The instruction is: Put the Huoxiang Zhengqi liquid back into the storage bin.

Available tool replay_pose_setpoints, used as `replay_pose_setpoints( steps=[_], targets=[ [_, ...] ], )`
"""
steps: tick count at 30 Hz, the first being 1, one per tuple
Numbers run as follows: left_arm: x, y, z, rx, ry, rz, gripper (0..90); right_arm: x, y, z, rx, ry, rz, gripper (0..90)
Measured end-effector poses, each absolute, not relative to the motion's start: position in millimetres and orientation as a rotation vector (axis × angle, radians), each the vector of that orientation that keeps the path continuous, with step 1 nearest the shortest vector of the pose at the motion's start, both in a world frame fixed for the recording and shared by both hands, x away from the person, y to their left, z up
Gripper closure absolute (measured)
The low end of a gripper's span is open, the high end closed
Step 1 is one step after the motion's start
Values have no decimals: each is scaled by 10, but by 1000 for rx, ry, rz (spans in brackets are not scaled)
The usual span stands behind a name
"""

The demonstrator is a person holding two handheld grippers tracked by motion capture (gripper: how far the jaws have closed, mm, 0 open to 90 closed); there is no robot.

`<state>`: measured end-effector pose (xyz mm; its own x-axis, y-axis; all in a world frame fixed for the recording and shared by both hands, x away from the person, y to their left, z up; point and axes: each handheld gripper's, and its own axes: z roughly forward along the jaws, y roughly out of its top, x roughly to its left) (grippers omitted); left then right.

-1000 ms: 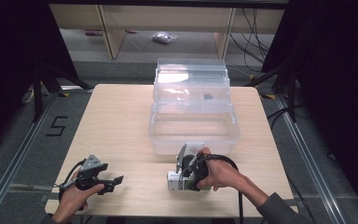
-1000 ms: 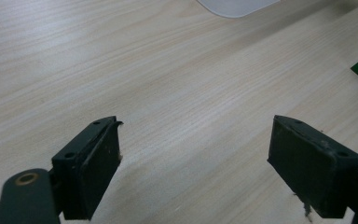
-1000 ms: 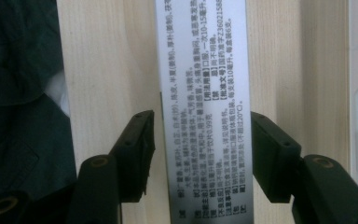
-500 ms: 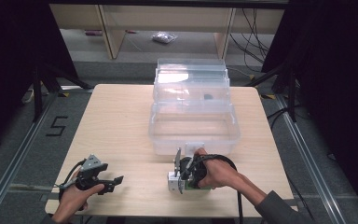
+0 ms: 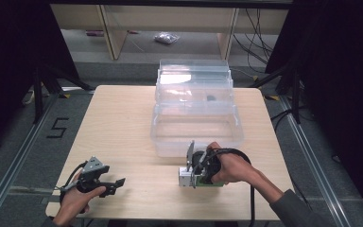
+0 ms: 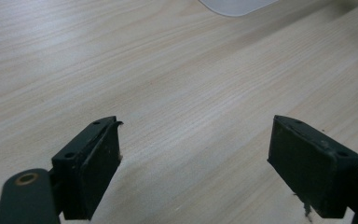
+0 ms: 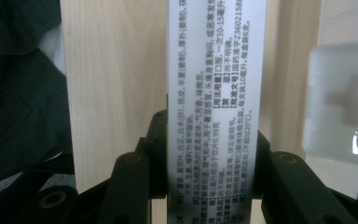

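A white carton with small black print and a green edge (image 5: 185,179) is near the table's front, just before the clear bin. My right gripper (image 5: 192,176) is shut on it. In the right gripper view the carton (image 7: 214,70) stands upright between the two black jaws of the right gripper (image 7: 213,144), which press on its sides. My left gripper (image 5: 116,183) rests low at the front left of the table, and in its own view the left gripper (image 6: 196,154) is open with only bare wood between the jaws.
A clear plastic bin (image 5: 157,130) stands open mid-table, with a second clear tub (image 5: 194,71) behind it holding a small dark item (image 5: 211,98). The bin's corner (image 7: 342,102) lies close to the carton's right. The wooden table (image 5: 118,118) has free room on the left.
My right gripper has risen a little with the carton held in it. The left gripper has stayed where it was.
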<state>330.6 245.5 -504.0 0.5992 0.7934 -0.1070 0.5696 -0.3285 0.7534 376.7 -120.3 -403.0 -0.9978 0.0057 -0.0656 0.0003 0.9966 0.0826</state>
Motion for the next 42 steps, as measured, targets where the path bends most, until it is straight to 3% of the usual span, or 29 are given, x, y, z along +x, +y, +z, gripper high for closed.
replay_pose_setpoints(
  steps=[30, 42],
  targets=[
    [3312, 2463, -5043, 2030, 1086, 354, 160, 4307, -1696, -3050, 206, 2997, 209, 648],
    [3310, 2463, -5047, 2026, 1090, 359, 159, 4690, -1716, -2937, 190, 2977, 179, 647]
  ],
)
